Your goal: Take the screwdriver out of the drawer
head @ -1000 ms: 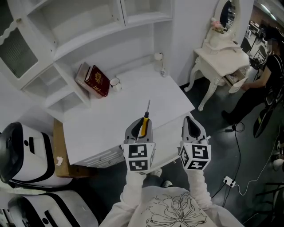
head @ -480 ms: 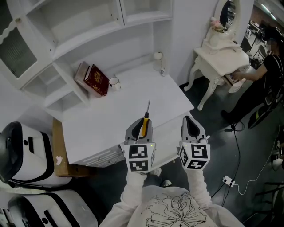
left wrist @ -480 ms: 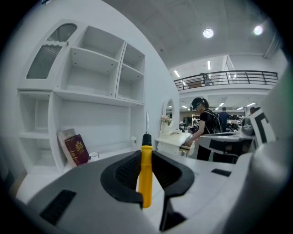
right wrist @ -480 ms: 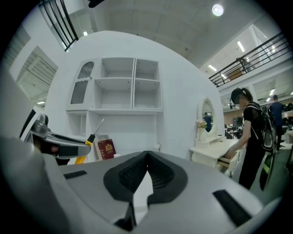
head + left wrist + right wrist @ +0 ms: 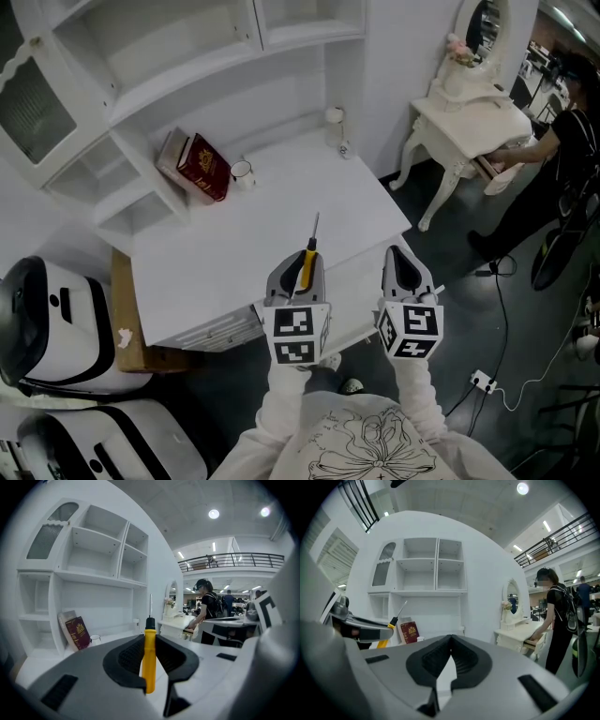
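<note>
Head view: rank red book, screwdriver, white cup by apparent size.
1. Red book, largest in area.
2. Screwdriver: longer but thin, nearer the camera, so unsure against the book.
3. White cup, clearly smallest.

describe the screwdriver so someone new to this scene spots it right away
Look at the white desk under the wall shelves; over its front edge the left gripper is shut on the screwdriver. It is the only yellow thing there, with a black collar and thin metal shaft pointing toward the shelves.

Screwdriver [image 5: 307, 260] handle half hidden within left hand-held gripper [image 5: 300, 272], print on book [image 5: 204, 170] too small to read
</note>
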The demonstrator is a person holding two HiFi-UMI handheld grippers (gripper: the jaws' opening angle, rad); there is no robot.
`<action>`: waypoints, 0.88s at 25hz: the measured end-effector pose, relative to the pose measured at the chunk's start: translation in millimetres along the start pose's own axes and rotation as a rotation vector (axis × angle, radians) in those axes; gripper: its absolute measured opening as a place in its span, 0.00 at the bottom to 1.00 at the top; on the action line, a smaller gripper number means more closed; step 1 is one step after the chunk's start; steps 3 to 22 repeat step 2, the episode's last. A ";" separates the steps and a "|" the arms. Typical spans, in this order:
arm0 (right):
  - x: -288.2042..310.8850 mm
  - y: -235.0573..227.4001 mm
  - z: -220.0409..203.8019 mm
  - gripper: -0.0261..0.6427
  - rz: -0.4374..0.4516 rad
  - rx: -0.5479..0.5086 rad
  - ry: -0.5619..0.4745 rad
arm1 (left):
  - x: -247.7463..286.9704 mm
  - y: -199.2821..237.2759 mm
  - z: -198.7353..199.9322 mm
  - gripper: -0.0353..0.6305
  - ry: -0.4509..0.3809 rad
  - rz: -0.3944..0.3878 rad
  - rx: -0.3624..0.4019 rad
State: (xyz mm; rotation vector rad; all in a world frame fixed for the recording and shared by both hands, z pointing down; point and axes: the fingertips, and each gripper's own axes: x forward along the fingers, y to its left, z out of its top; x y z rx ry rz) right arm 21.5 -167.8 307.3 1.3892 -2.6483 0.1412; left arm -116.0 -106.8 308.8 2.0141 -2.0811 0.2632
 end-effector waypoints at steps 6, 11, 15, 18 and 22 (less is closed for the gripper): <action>1.1 0.3 -0.7 0.04 0.002 0.000 0.003 | 0.8 0.1 0.1 0.16 0.000 -0.001 -0.001; 1.1 0.3 -0.7 0.04 0.002 0.000 0.003 | 0.8 0.1 0.1 0.16 0.000 -0.001 -0.001; 1.1 0.3 -0.7 0.04 0.002 0.000 0.003 | 0.8 0.1 0.1 0.16 0.000 -0.001 -0.001; 1.1 0.3 -0.7 0.04 0.002 0.000 0.003 | 0.8 0.1 0.1 0.16 0.000 -0.001 -0.001; 1.1 0.3 -0.7 0.04 0.002 0.000 0.003 | 0.8 0.1 0.1 0.16 0.000 -0.001 -0.001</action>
